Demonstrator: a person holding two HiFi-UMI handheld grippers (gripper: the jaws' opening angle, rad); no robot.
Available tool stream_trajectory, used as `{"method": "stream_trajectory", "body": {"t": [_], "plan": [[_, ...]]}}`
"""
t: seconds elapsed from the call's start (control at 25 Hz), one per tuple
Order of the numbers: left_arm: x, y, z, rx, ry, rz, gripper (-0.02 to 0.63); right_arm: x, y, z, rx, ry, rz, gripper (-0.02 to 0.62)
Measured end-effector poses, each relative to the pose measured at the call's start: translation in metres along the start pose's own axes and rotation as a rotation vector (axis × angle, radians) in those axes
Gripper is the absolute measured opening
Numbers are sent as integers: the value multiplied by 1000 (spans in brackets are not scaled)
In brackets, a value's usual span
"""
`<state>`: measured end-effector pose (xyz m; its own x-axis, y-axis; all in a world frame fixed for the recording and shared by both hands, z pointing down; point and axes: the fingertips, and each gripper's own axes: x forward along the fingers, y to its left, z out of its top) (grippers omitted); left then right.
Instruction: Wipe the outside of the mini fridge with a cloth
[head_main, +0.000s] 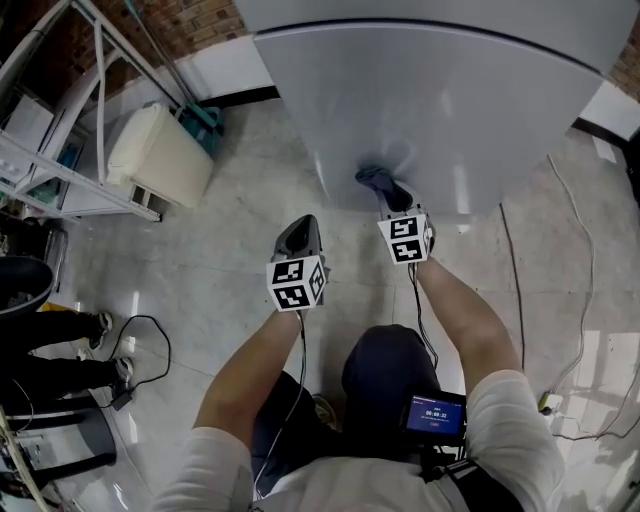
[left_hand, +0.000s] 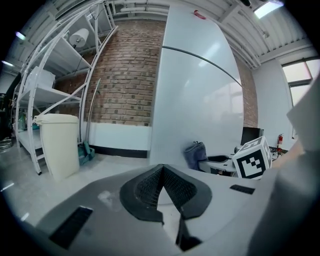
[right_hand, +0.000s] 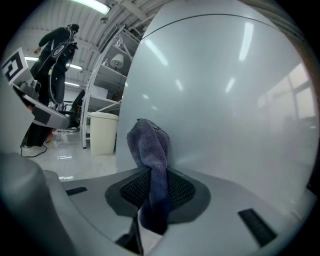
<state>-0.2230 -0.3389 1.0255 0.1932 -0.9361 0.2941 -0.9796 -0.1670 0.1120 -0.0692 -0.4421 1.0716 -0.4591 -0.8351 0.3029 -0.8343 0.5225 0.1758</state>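
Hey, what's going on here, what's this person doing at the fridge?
A person stands in front of a grey fridge with a gripper in each hand. The right gripper is shut on a blue-grey cloth, and the cloth looks pressed against the fridge's front. The left gripper is shut with nothing in it, held off to the left, clear of the fridge.
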Motion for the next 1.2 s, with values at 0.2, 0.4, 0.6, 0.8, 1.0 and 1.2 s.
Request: {"method": "stream_trajectory", "body": {"t": [0.2, 0.4, 0.6, 0.8, 1.0, 1.2], "plan": [[19, -41, 2, 8, 5, -63, 0, -31, -58, -18, 16, 29, -86, 86], [38, -83, 6, 12, 8, -119, 0, -59, -114, -31, 13, 49, -155, 86], [52, -124, 4, 17, 20, -173, 0, -87, -165, -38, 17, 62, -219, 86], [63, -149, -1, 24, 31, -199, 0, -110, -214, -59, 86, 75, -299, 87], [69, -156, 0, 23, 41, -208, 0, -119, -234, -66, 111, 102, -330, 87], [74, -158, 0, 12, 40, -218, 0, -116, -234, -64, 112, 105, -335, 87]]}}
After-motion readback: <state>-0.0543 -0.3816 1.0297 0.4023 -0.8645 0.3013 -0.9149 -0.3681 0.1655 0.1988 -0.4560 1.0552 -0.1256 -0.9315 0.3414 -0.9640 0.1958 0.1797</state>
